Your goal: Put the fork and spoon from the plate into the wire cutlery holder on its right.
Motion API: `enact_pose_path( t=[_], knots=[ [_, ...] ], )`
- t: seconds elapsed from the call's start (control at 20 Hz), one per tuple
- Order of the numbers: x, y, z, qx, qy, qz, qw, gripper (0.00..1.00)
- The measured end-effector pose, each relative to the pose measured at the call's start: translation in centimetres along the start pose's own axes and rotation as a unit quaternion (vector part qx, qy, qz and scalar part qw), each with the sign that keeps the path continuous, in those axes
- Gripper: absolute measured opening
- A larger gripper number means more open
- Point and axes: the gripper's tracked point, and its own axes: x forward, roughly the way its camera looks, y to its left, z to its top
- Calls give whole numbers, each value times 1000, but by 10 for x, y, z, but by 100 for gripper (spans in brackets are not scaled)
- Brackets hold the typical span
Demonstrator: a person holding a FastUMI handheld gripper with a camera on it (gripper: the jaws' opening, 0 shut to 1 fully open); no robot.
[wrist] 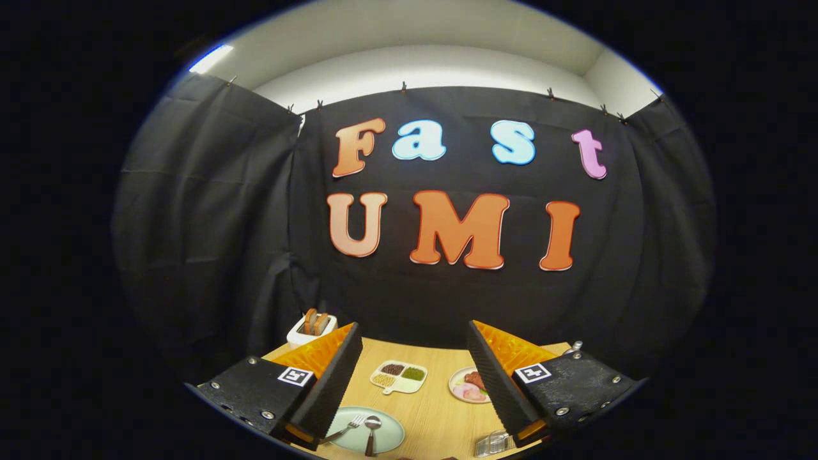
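Low in the frame, the gripper (414, 377) hangs wide apart and empty above the table (434, 415), with fork (348, 427) and spoon (371, 432) on the plate (390, 436) by the left finger, the wire holder (493, 443) under the right one.

Black cloth wall (211, 211) clipped along its top; white wall (415, 64) above, ceiling light (209, 59) lit; wooden tabletop (434, 409).

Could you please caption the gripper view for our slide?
Open gripper above plate holding fork and spoon, wire cutlery holder alongside.
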Motion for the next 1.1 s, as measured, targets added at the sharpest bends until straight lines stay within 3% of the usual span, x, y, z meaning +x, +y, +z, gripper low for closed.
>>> enact_pose_path(
  t=[0.2, 0.45, 0.85, 1.1],
  knots=[
    [13, 31, -69, 19, 109, 44, 993, 99],
    [18, 51, -154, 23, 244, 57, 968, 99],
    [14, 71, -279, 3, 433, 66, 899, 95],
    [15, 81, -329, -5, 508, 75, 858, 81]
  ],
)
